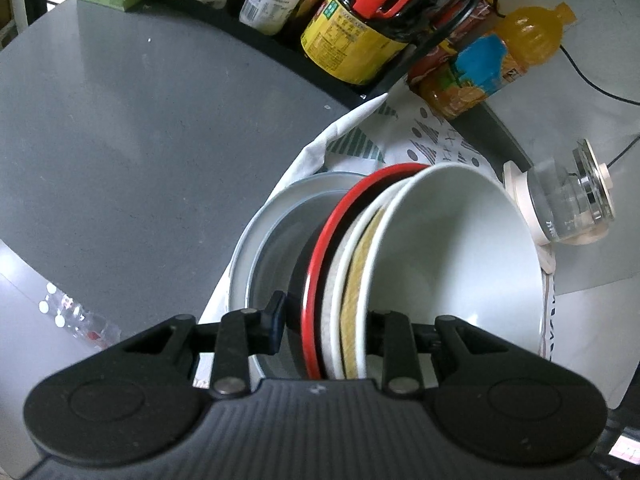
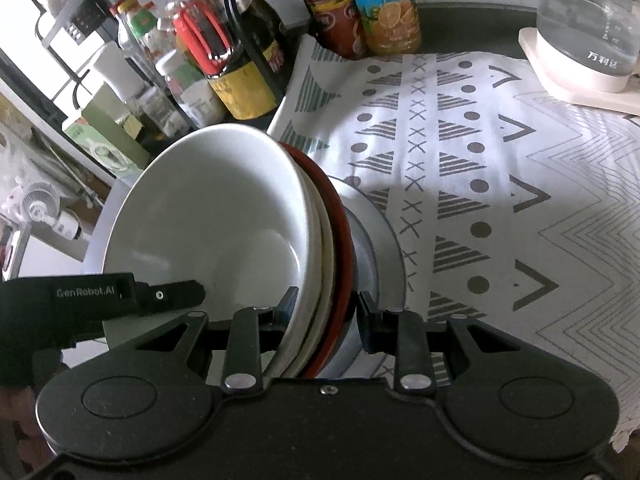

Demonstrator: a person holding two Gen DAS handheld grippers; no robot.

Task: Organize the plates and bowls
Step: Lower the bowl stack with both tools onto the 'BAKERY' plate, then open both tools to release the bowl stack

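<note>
Left wrist view
Stack: four nested dishes, tilted on edge, above the patterned cloth [image 1: 420, 132] at the edge of the grey surface [image 1: 120, 140].
Order, inside out: white bowl [image 1: 452, 248], cream dish [image 1: 352, 280] with a tan band, red-rimmed plate [image 1: 320, 264], grey-blue plate [image 1: 264, 240].
Bowl contents: nothing in it.
Left tool [image 1: 326, 316]: clamped across the stack's near rims, one finger on the grey-blue plate, the other inside the white bowl.
Rack [image 1: 280, 36]: a dark sauce bottle [image 1: 360, 32] with a red handle, a white cup and other bottles, too cropped to count.
Beside the rack: two drink bottles, one red-labelled, one orange juice [image 1: 500, 60].
Kettle [image 1: 568, 204]: one, glass, on a cream base; contents unclear.

Right wrist view
Stack: the same four dishes, white bowl [image 2: 208, 216] facing left, grey-blue plate [image 2: 372, 236] outermost on the right, over the cloth [image 2: 480, 160].
Right tool [image 2: 324, 312]: clamped on the stack's rims, one finger inside the bowl, one against the grey-blue plate.
Left tool [image 2: 172, 294]: its black finger reaches in at the bowl's left rim.
Kettle [image 2: 584, 20]: top right, on the cloth's corner.
</note>
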